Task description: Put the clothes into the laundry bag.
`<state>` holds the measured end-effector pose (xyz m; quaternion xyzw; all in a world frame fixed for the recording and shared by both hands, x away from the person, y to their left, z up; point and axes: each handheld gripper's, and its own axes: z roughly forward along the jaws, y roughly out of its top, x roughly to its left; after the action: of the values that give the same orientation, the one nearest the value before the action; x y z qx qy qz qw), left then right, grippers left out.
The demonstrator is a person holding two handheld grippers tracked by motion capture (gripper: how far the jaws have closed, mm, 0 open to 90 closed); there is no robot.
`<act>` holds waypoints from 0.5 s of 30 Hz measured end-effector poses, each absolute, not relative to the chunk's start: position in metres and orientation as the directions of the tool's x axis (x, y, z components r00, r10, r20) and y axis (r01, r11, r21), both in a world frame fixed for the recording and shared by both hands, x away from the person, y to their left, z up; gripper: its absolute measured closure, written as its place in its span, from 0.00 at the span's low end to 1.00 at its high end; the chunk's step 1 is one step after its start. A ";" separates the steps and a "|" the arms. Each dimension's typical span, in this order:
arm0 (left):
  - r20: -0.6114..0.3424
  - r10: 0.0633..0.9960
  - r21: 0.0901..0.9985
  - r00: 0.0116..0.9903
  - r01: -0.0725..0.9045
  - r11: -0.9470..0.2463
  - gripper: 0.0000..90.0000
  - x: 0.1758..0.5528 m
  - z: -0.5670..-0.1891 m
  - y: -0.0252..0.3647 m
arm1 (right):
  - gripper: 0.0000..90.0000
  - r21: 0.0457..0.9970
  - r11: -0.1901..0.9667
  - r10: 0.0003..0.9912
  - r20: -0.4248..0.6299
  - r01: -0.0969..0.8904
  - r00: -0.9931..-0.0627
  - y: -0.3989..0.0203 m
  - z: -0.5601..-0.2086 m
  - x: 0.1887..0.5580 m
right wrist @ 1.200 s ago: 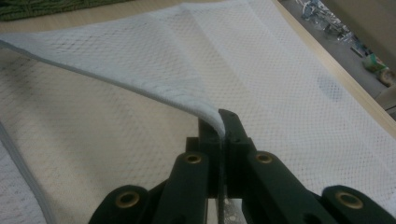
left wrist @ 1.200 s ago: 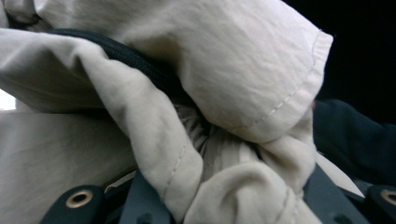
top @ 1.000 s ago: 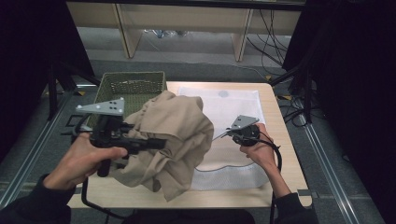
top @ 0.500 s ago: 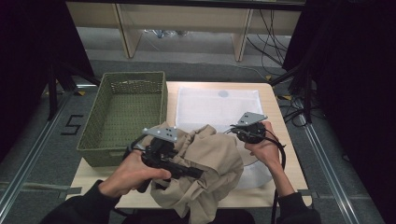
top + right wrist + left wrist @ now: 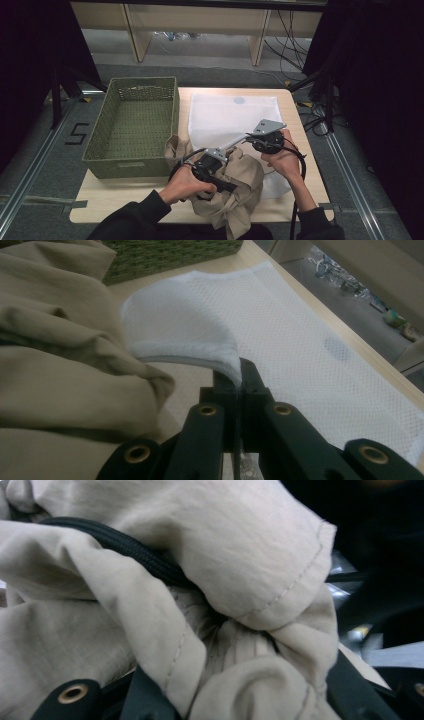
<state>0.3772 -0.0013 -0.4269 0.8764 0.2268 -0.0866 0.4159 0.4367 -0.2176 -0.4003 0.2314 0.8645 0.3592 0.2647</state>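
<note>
Right gripper view: right gripper clamps bag rim, keep mouth lifted; left gripper, jaws just easing apart, holds garment, feed it in

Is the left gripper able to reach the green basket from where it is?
Probably yes: the green basket sits open beside the left gripper, nothing between. But its jaws are full of the beige garment, so that comes along.
</note>
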 end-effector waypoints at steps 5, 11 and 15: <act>-0.287 0.373 0.727 0.882 0.455 -0.515 0.69 0.380 -0.413 -0.003 | 1.00 0.740 0.639 0.585 -0.289 0.211 -0.758 -0.215 -0.401 0.435; -0.262 0.412 0.768 0.873 0.447 -0.458 0.69 0.385 -0.396 -0.005 | 1.00 0.757 0.625 0.584 -0.289 0.193 -0.759 -0.214 -0.392 0.432; -0.252 0.526 0.746 0.812 0.510 -0.429 0.69 0.415 -0.430 -0.015 | 1.00 0.761 0.616 0.596 -0.281 0.204 -0.752 -0.214 -0.388 0.429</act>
<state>0.4145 -0.0154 -0.4298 0.8454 0.3062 0.0092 0.4376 0.4286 -0.2142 -0.3875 0.2329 0.8591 0.3715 0.2640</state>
